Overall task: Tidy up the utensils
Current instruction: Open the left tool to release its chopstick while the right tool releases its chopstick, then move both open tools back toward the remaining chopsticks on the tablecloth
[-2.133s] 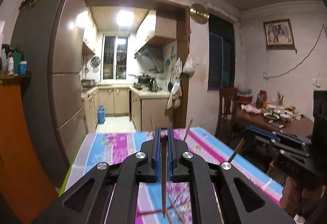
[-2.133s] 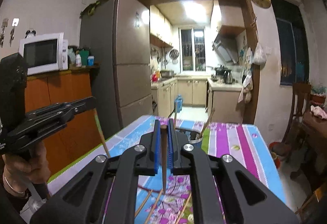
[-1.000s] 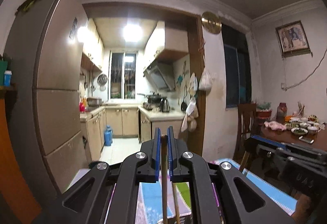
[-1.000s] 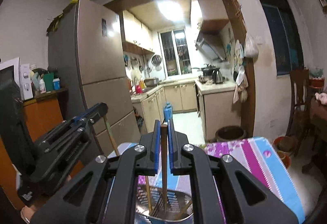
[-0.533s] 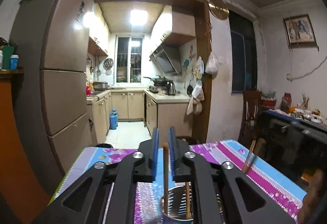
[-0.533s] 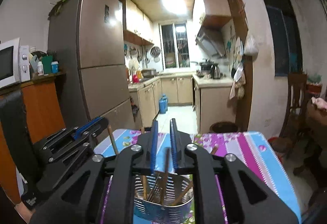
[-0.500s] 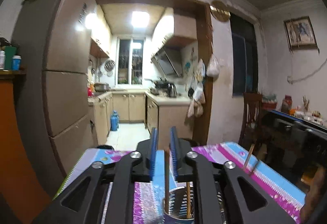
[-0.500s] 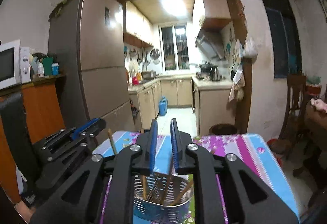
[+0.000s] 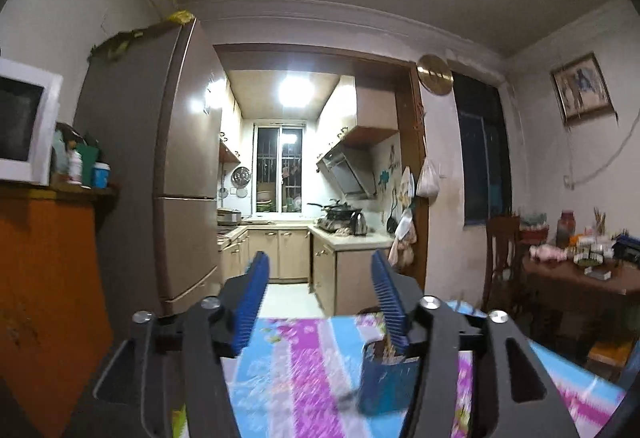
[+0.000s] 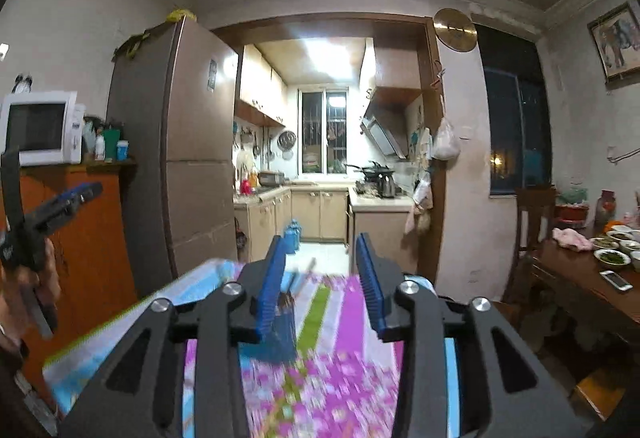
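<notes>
On the floral tablecloth [image 10: 344,370], the utensil holder [image 10: 280,334] sits below both grippers' wide, empty jaws.

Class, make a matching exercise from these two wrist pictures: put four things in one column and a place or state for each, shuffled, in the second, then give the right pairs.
Things
1. left gripper
2. utensil holder
3. microwave
4. phone

Places or states
A. on the brown dining table
B. on the orange cabinet
C. fingers spread apart, holding nothing
D. standing on the floral tablecloth

Pairs: 1-C, 2-D, 3-B, 4-A
</notes>
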Tool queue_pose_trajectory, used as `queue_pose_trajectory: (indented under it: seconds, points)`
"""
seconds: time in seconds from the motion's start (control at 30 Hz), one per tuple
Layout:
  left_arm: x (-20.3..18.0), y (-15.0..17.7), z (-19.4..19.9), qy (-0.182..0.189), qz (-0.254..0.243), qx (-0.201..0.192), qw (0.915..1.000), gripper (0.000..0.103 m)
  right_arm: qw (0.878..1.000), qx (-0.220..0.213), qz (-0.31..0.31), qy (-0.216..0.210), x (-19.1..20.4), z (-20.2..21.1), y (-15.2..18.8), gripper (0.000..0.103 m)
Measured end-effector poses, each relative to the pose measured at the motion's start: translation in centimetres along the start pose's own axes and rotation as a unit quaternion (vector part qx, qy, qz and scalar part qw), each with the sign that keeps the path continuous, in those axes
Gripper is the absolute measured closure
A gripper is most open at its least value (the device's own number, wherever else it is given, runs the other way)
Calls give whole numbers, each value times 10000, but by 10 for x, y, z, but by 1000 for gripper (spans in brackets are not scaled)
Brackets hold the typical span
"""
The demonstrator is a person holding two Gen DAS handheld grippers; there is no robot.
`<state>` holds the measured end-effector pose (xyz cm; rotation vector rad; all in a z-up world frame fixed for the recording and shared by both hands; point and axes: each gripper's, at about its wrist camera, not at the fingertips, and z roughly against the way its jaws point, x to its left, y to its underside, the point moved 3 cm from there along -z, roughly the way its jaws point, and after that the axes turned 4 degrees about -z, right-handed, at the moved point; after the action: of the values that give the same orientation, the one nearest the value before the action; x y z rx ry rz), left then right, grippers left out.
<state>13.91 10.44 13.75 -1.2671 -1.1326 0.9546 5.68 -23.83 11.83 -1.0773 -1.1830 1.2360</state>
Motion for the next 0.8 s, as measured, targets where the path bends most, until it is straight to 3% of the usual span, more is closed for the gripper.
queue_pose_trajectory:
  seconds: [0.1,0.2,0.33,0.4,0.5,0.6,0.67,0.8]
  points:
    - [2,14,27,-88,-144,171,9997,43,9997,171,-96,148,-5,29,24,55]
    - [9,36,60,-178,-145,325,9992,37,9986,335,-161,387,-9,52,51,55]
    - [11,75,99,-440,-310,626,9966,36,9959,722,-123,526,-5,67,93,55]
    - [6,97,117,-619,-523,836,9932,36,9940,967,-76,499,2,70,117,55]
    - [-5,126,132,-610,-673,1178,9889,36,9913,1261,42,373,17,68,147,56]
    - [-21,151,142,-420,-710,1504,9852,37,9887,1479,146,170,37,69,176,60]
    - [-41,171,147,-83,-629,1788,9818,38,9864,1621,268,17,52,65,193,61]
    - [-87,207,152,523,-658,2228,9712,56,9829,1713,652,-201,82,58,222,73]
